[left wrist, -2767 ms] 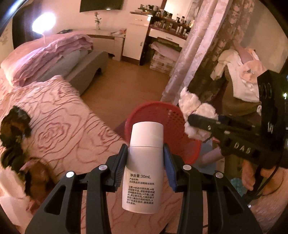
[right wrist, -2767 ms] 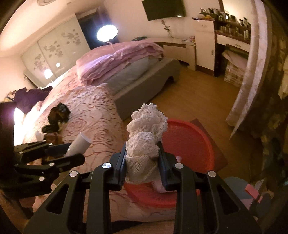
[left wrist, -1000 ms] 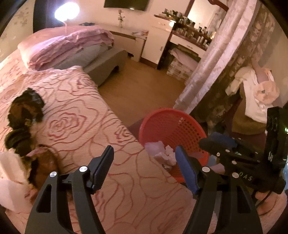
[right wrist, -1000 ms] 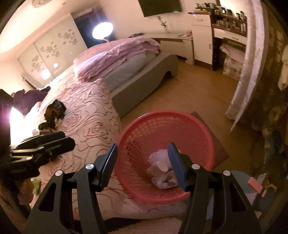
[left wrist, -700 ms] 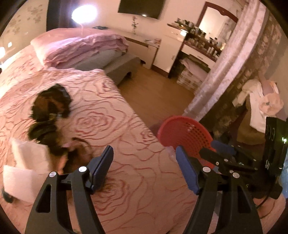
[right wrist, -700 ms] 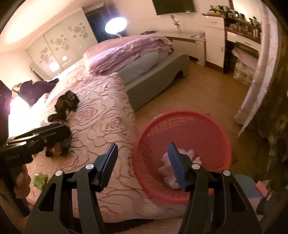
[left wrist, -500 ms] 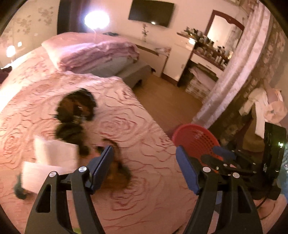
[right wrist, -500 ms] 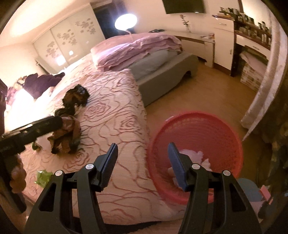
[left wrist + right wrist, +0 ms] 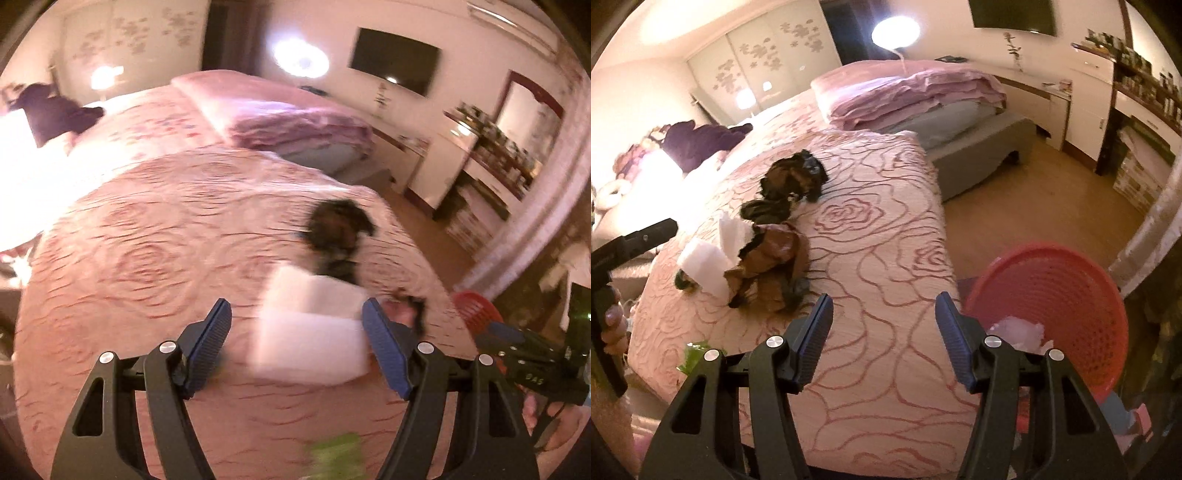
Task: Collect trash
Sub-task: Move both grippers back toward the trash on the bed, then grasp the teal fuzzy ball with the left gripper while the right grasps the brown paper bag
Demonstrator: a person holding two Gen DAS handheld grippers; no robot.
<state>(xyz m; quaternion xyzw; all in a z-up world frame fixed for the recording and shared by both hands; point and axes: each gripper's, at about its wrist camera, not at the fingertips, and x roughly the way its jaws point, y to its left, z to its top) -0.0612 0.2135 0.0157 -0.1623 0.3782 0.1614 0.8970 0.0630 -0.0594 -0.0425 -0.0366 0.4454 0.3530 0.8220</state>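
Observation:
My left gripper is open above the pink bed, and the blurred white paper lies on the cover beyond its fingers, untouched. A green scrap lies nearer me. My right gripper is open and empty over the bed's corner. To its right the red basket stands on the floor with white trash inside. The right wrist view also shows the white paper, the green scrap and my left gripper at the far left.
A dark, brown-and-black crumpled heap lies on the bed cover beside the paper. Folded pink bedding is stacked further back. Wooden floor runs to a dresser on the right.
The left gripper let go of the white bottle and the right one of the white cloth. Both swung left from the basket across the bed, the left one up to the white paper.

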